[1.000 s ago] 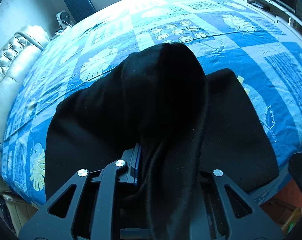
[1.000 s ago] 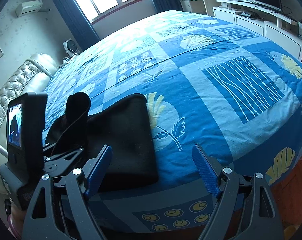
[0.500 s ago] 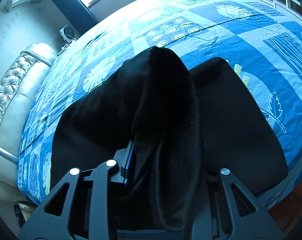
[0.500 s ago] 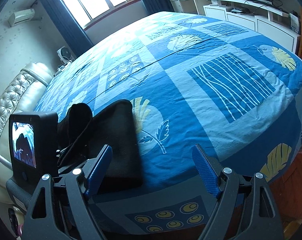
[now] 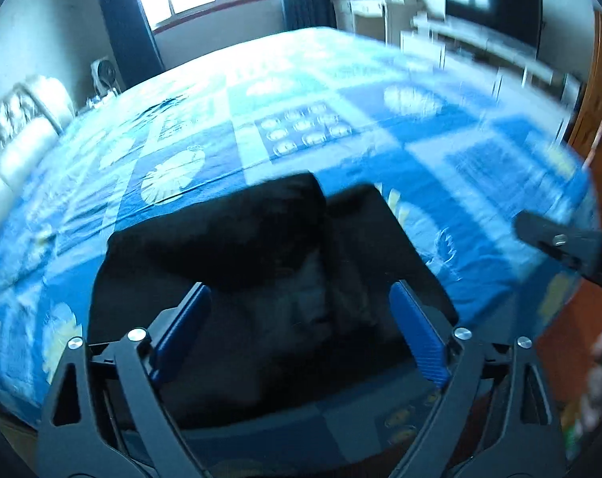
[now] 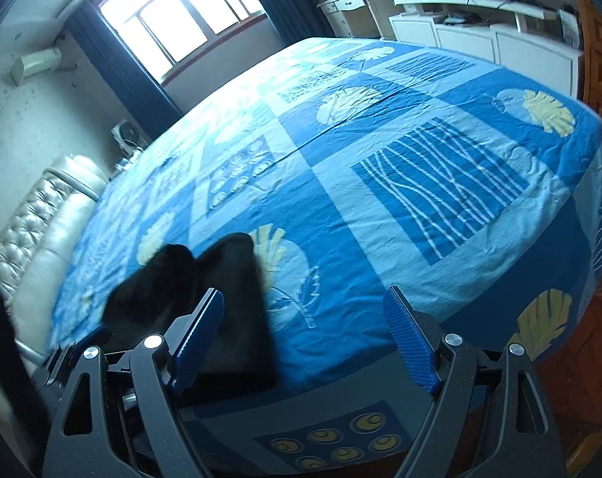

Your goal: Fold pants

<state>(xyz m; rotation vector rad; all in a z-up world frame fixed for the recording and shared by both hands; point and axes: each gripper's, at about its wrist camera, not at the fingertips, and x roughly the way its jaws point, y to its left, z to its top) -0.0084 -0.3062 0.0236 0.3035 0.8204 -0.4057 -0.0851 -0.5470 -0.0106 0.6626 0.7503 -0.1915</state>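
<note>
The left gripper (image 5: 297,330) was opening over the black pants (image 5: 261,239) at the frame's middle, nothing pinched, so it should lift away gently.

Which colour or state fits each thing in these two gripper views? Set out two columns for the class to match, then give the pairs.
Things:
1. pants
2. bed cover
3. headboard
4. left gripper

Colour or state:
A. cream, padded with buttons
B. blue with leaf and stripe patches
C. fingers apart and opening, nothing pressed between them
D. black, lying bunched in a rough fold at the near edge of the bed

Pairs: 1-D, 2-B, 3-A, 4-C
</note>
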